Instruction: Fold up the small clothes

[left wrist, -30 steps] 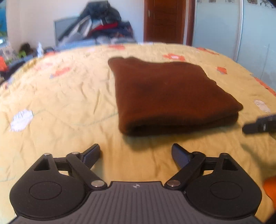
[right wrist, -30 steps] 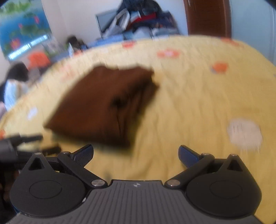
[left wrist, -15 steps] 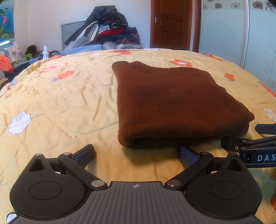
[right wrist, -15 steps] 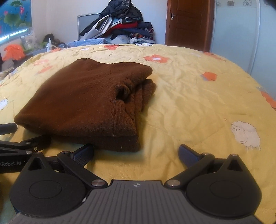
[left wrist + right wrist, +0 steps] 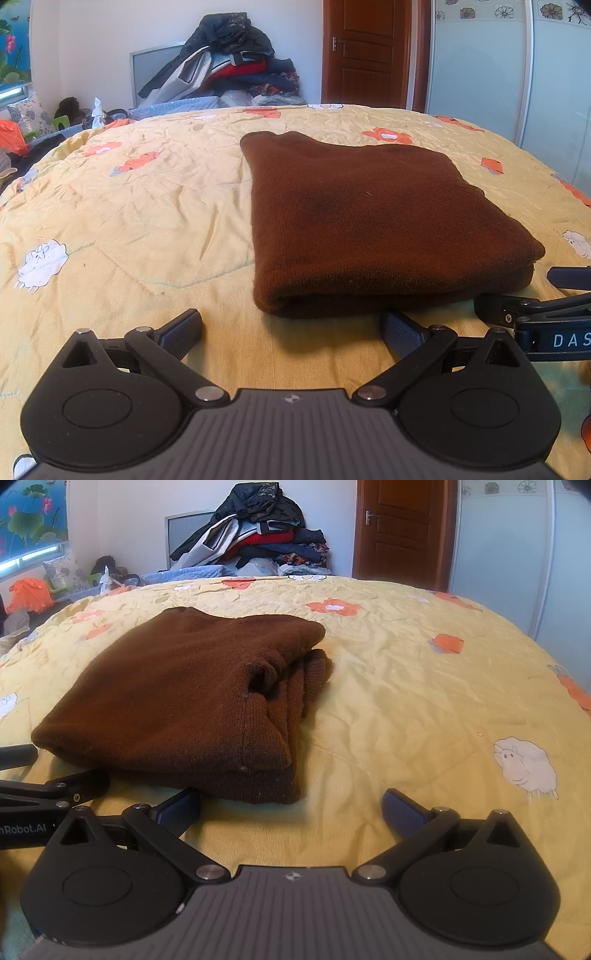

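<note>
I judge the brown knit sweater (image 5: 369,221) already folded into a neat stack on the yellow quilt (image 5: 129,221), my left gripper (image 5: 291,328) and right gripper (image 5: 291,808) both gaping, empty, nothing visibly left.

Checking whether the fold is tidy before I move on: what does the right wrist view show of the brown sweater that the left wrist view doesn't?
Right wrist only: the sweater's open side, with bunched layers and a ribbed edge poking out.
Left wrist only: its other side, a smooth straight edge, and the flat top.
Both: the near folded edge, the yellow quilt, the open left gripper and right gripper, empty.
</note>
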